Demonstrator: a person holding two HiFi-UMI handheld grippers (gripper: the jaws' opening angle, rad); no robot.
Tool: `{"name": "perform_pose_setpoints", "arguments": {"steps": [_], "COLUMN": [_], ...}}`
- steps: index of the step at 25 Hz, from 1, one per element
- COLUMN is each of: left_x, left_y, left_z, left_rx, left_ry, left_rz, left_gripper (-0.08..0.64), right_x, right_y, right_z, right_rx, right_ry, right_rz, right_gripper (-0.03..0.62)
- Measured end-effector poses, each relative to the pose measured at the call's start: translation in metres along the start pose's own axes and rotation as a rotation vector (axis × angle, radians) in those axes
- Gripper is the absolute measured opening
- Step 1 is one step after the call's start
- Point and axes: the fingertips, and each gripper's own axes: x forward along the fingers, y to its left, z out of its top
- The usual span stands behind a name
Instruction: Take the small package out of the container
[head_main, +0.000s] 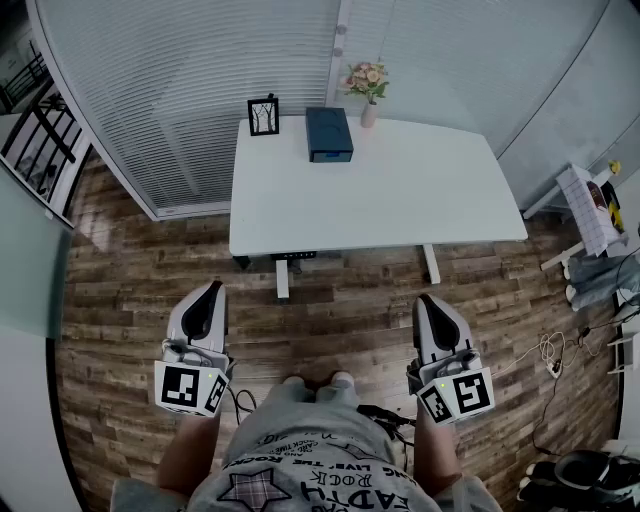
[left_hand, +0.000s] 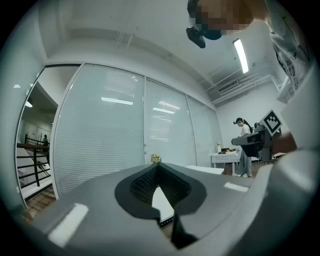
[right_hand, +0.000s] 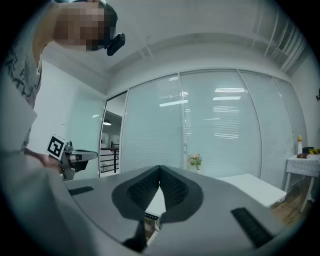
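Both hands hang low here, well short of the counter (head_main: 400, 200). The left gripper (head_main: 213, 289) sits at the lower left of the head view and the right gripper (head_main: 428, 301) at the lower right, both over bare wooden floor (head_main: 330, 310). Each pair of fingers (left_hand: 145, 182) is clenched tip to tip with nothing between them, and both gripper views confirm it.

The container (head_main: 329, 134) is the dark blue box at the upper centre of the head view. It stands on the far part of the counter, between the picture frame (head_main: 263, 114) to its left and the flower vase (head_main: 367, 88) to its right. It lies well apart from both grippers, straight up the frame from the gap between them. Its long axis runs up and down the frame, away from the person. Neither hand looks clearly nearer, so my read is that either could lead the reach. Both will need to open first.

Now the awkward part: the small package is nowhere in sight. It is presumably inside the box, though that is only a guess. From this distance I can't tell whether the box has a lid on or is open. In both gripper views the closed fingers block the centre, showing only a sliver of white counter, and the container is hidden behind them.
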Motion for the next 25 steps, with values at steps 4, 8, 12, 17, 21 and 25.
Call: {"name": "perform_pose_setpoints", "arguments": {"steps": [4, 8, 12, 17, 21, 25], "left_x": [-0.011, -0.014, -0.02, -0.023, -0.02, -0.009], "left_y": [0.003, 0.006, 0.008, 0.015, 0.019, 0.021], "left_z": [-0.005, -0.012, -0.014, -0.018, -0.026, -0.034], "left_rx": [-0.013, -0.029, -0.031, -0.031, -0.049, -0.055], "left_ry": [0.003, 0.009, 0.009, 0.023, 0.043, 0.056], "left_rz": [-0.013, -0.029, -0.042, -0.042, -0.027, -0.008], "left_gripper": [0.009, 0.009, 0.011, 0.011, 0.011, 0.011], "right_x": [-0.008, -0.01, -0.01, -0.004, 0.006, 0.024], "right_y": [0.013, 0.021, 0.028, 0.033, 0.029, 0.017], "right_z": [-0.001, -0.002, 0.0, 0.001, -0.002, -0.006], "right_rx": [-0.006, -0.005, -0.012, 0.015, 0.027, 0.045], "right_ry": [0.005, 0.005, 0.001, -0.024, -0.017, -0.025], "right_rz": [-0.007, -0.016, -0.028, -0.026, -0.016, 0.001], "right_gripper": [0.014, 0.014, 0.014, 0.015, 0.015, 0.015]}}
